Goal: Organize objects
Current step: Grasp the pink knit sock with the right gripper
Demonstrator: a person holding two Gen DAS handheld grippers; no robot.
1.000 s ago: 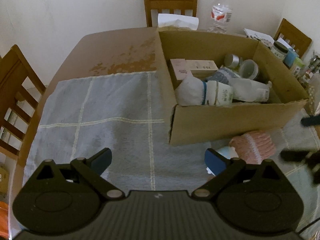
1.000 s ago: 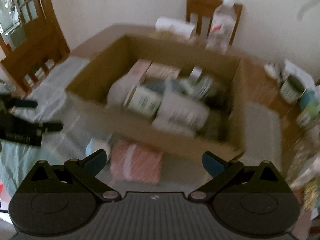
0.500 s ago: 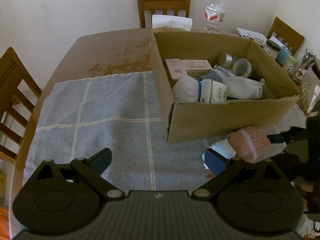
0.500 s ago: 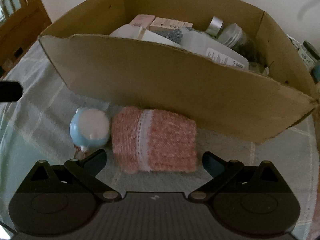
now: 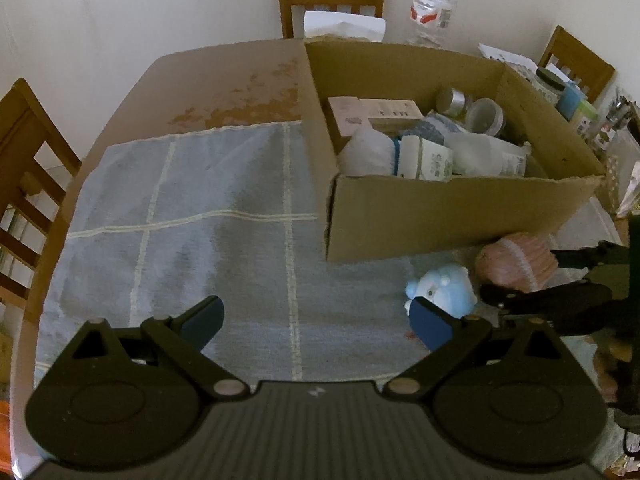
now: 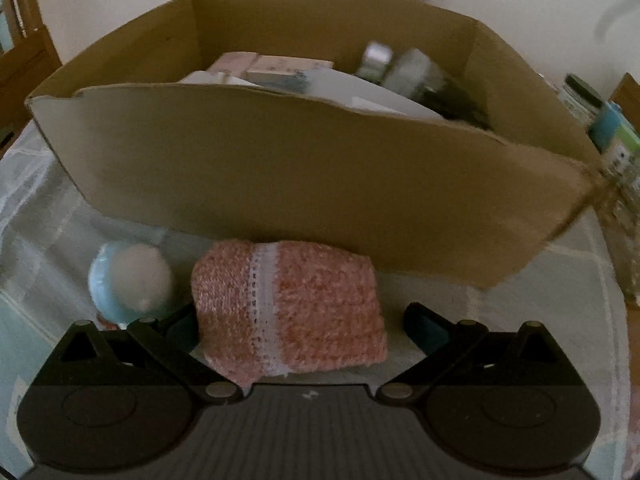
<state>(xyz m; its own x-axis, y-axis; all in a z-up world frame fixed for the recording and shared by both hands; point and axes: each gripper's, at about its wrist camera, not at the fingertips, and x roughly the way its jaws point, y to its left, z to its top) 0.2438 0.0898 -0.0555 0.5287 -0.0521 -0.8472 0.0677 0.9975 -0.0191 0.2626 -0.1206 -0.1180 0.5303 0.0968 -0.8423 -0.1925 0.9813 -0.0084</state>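
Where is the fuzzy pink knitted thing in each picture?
Left wrist view: the pink knitted thing lies at the right, in front of the cardboard box, beside the blue plush toy.
Right wrist view: low in the middle, between the open right gripper's fingers.
Shared landmark: the cardboard box just behind it.

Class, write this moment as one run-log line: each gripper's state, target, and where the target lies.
left gripper: open, idle over cloth | right gripper: open, straddling pink knitted item | item on cloth, before cardboard box, ungrasped
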